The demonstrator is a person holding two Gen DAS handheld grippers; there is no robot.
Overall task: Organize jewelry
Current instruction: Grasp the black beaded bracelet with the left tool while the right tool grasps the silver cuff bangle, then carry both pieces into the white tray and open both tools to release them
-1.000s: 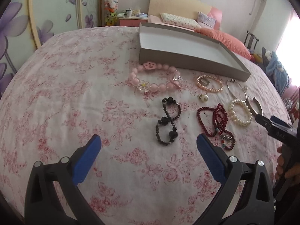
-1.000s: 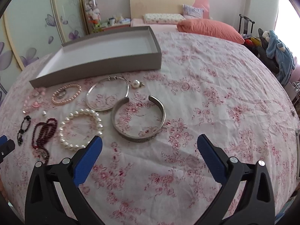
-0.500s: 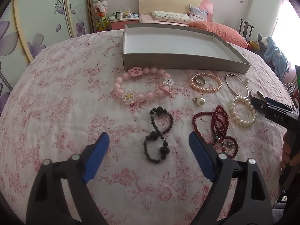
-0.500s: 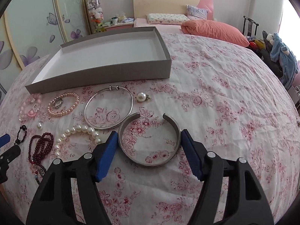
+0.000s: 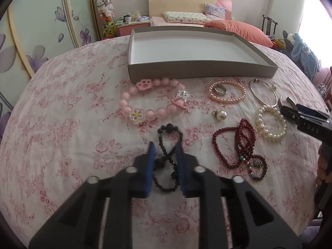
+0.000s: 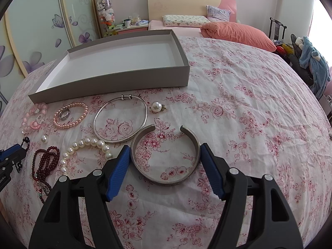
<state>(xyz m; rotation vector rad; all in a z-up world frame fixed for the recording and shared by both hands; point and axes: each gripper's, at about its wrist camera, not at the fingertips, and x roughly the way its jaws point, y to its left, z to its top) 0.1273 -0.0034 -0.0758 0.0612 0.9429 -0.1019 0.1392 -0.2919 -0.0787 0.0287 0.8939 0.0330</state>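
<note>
the left gripper has just been closing on the black beads on the bed and may drop the limp strand, while the right gripper pinches the cuff, which may spring free.

The left gripper has just closed from wide open around the black bead bracelet; the right gripper narrowed onto the silver cuff bangle.
</note>
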